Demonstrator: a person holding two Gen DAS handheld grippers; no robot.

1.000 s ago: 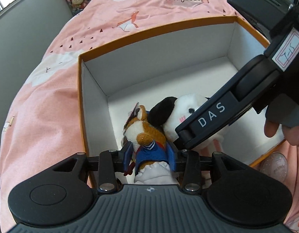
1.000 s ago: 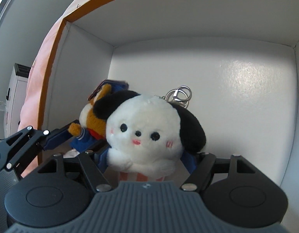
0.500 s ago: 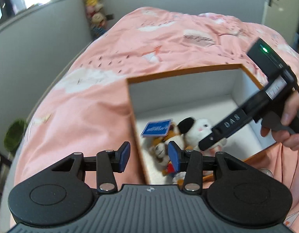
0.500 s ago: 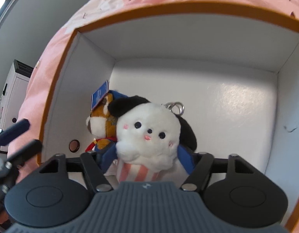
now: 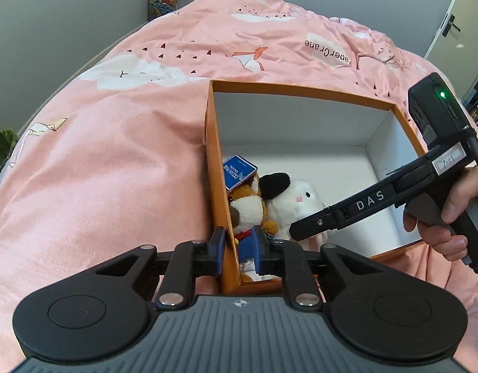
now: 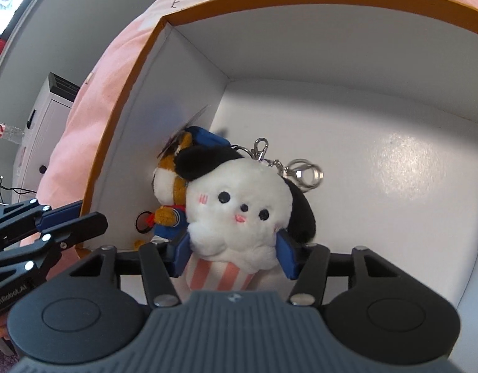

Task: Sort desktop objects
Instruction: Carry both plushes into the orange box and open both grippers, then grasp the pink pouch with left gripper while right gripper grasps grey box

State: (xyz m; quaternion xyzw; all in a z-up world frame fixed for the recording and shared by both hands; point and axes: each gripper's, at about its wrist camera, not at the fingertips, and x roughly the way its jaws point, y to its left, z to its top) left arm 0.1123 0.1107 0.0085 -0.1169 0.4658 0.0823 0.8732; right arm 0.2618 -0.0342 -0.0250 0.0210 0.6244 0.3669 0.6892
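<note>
An orange box (image 5: 301,91) with a white inside lies on a pink bedspread. Two plush toys sit in its near left corner. One is a brown dog plush (image 5: 248,205) in blue clothes with a blue tag (image 5: 239,171). The other is a white dog plush (image 5: 298,199) with black ears. My left gripper (image 5: 239,248) hovers over the box's left wall, shut and holding nothing, and the wall shows behind its fingers. My right gripper (image 6: 234,251) is inside the box. Its jaws are closing, and the pads touch both sides of the white dog plush (image 6: 239,199). The brown dog plush (image 6: 167,186) leans behind it.
A metal keyring (image 6: 304,172) hangs from the white plush's head. A person's hand (image 5: 450,217) holds the right gripper's handle over the box's right side. The pink bedspread (image 5: 114,155) surrounds the box. A white cabinet (image 6: 43,124) stands beyond the bed's edge.
My left gripper let go of the brown dog plush, drew back and up out of the box, and closed its jaws. My right gripper's jaws narrowed around the white plush.
</note>
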